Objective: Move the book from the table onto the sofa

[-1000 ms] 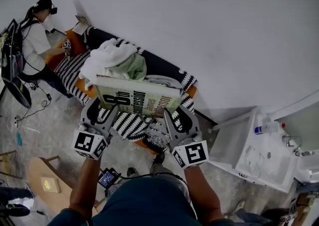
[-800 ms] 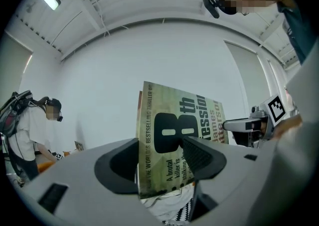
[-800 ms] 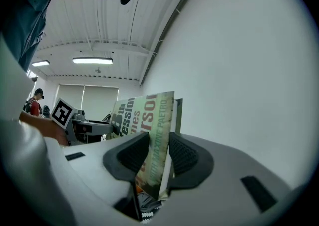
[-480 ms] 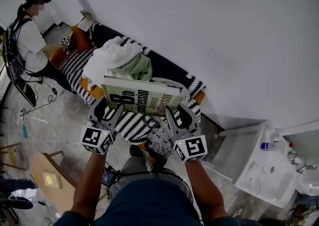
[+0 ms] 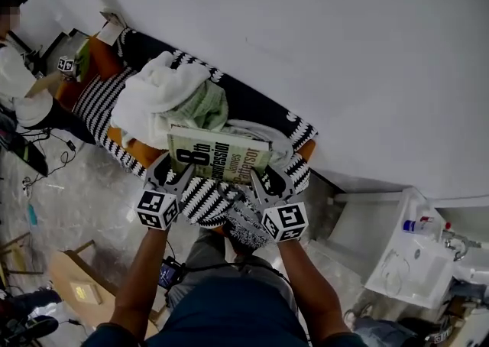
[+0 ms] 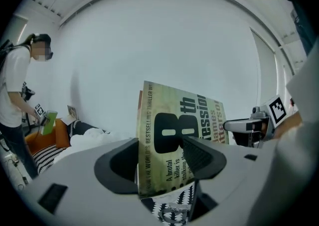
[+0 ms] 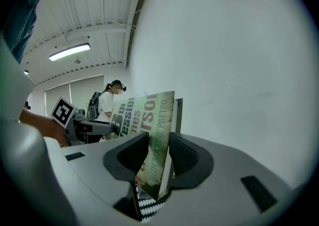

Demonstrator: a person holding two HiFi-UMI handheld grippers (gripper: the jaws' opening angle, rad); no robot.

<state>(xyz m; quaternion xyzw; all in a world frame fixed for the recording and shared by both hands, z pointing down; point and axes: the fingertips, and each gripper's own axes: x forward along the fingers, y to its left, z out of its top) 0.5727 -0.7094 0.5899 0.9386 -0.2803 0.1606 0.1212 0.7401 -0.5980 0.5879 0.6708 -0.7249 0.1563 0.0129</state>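
The striped sofa [image 5: 98, 107] lies along the far wall, its middle heaped with cloth [image 5: 172, 97], so the seat to the right is the likely landing place. The book [image 5: 220, 156] hangs over that seat, cover up. It is kept steady because the left gripper [image 5: 174, 175] clamps its near-left edge and the right gripper [image 5: 265, 179] its near-right edge.

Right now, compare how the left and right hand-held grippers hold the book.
The left hand-held gripper clamps the book at its "8" end; the right hand-held gripper clamps the author-name end. The left gripper view shows the book broadly, the right gripper view almost edge-on. Both are shut on it.
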